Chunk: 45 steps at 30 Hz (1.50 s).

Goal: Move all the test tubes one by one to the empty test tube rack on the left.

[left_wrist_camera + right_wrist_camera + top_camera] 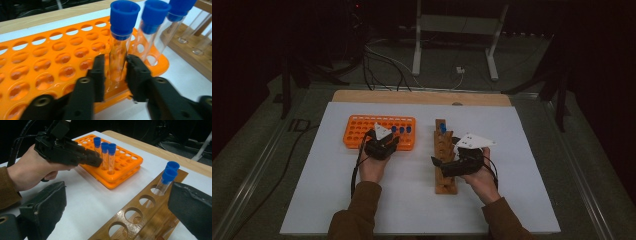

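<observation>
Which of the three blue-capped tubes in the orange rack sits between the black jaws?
The end tube of the row, standing between the left gripper jaws; its two neighbours stand clear beside it.

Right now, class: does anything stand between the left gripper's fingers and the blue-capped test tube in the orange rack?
Nothing visible does. The left gripper already has its fingers on either side of the test tube standing in the orange rack, apparently not pressing it; two more tubes stand beyond.

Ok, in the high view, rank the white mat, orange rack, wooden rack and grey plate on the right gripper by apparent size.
1. White mat, by far the largest.
2. Orange rack.
3. Wooden rack, long but narrow, partly hidden by the right gripper, so its place against the orange rack is unsure.
4. Grey plate, smallest.
</observation>
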Each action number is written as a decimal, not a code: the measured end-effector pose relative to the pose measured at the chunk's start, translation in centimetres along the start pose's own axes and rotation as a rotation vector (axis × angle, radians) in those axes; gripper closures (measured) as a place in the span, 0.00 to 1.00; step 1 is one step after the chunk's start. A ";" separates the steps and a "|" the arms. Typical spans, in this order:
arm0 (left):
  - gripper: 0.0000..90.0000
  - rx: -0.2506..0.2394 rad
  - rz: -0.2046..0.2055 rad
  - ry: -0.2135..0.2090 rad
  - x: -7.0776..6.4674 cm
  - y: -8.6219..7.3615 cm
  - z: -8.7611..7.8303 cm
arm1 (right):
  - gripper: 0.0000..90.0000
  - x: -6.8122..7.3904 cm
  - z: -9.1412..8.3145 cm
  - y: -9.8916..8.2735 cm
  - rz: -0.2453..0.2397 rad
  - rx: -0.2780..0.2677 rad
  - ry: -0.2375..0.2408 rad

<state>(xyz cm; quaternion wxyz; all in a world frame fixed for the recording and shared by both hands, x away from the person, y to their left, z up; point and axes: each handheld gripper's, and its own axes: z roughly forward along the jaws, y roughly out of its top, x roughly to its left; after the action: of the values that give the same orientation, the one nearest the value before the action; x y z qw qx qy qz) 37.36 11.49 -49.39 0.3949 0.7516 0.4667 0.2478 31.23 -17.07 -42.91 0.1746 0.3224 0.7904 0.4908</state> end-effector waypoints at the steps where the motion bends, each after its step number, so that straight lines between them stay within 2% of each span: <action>1: 0.70 -0.005 -0.009 0.003 0.0 0.0 -0.1 | 0.03 0.0 0.0 0.0 0.002 -0.001 0.000; 7: 0.52 -0.035 -0.051 0.003 0.4 0.0 -1.1 | 0.03 -0.3 0.0 0.0 0.004 0.002 -0.006; 13: 0.28 -0.090 -0.103 -0.048 0.6 0.1 -2.8 | 0.03 -0.6 0.0 0.2 0.005 0.000 -0.015; 22: 0.05 -0.109 -0.110 -0.080 -0.1 -0.7 -4.9 | 0.03 -1.6 0.6 0.5 0.030 0.001 -0.033; 29: 0.01 -0.127 -0.115 -0.098 -0.3 -1.5 -6.1 | 0.06 -2.5 1.2 1.1 0.040 -0.001 -0.057; 33: 0.01 -0.153 -0.150 -0.121 -0.1 -1.5 -6.6 | 0.08 -3.3 1.9 1.4 0.058 0.014 -0.072; 35: 0.01 -0.182 -0.181 -0.142 0.0 -1.3 -7.0 | 0.12 -3.7 2.3 1.4 0.070 0.024 -0.071; 38: 0.01 -0.193 -0.165 -0.147 -0.2 -1.1 -7.5 | 0.19 -4.2 3.2 1.5 0.078 0.048 -0.083; 40: 0.01 -0.198 -0.155 -0.149 -0.3 -1.0 -7.8 | 0.29 -4.5 3.8 1.4 0.080 0.061 -0.101; 45: 0.01 -0.209 -0.160 -0.154 -0.3 -0.9 -8.2 | 0.55 -5.2 4.9 0.8 0.075 0.101 -0.108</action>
<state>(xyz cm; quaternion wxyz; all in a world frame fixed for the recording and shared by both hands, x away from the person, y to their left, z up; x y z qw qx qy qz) 30.75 14.45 -45.48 0.5242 0.6834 0.4651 0.2046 38.17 -17.10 -44.64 0.1819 0.3861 0.7909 0.4385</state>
